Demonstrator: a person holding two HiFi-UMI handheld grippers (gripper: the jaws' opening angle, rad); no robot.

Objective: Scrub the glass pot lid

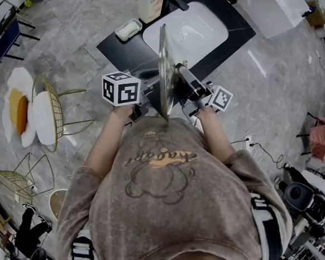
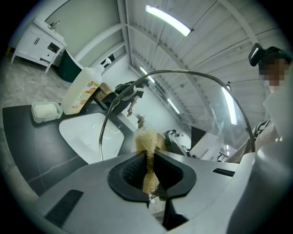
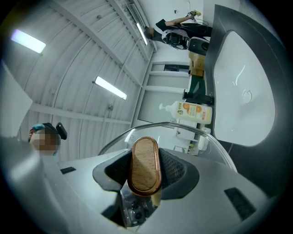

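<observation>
I hold the glass pot lid (image 1: 164,70) upright on its edge, between my two grippers, above the front of the counter. The right gripper (image 1: 188,91) is shut on the lid's wooden knob (image 3: 144,165), which fills the space between its jaws; the lid's glass and metal rim (image 3: 201,135) curve beyond it. The left gripper (image 1: 143,104) is shut on a strip of pale yellow loofah scrubber (image 2: 148,157), whose frayed tip sits against the lid's glass (image 2: 201,114) on the side away from the knob.
A white sink basin (image 1: 191,32) is set in the dark counter (image 1: 124,51) just past the lid. A soap bottle (image 1: 151,4) and a small white tray (image 1: 128,29) stand at the counter's back left. Gold wire chairs (image 1: 54,110) are at left on the floor.
</observation>
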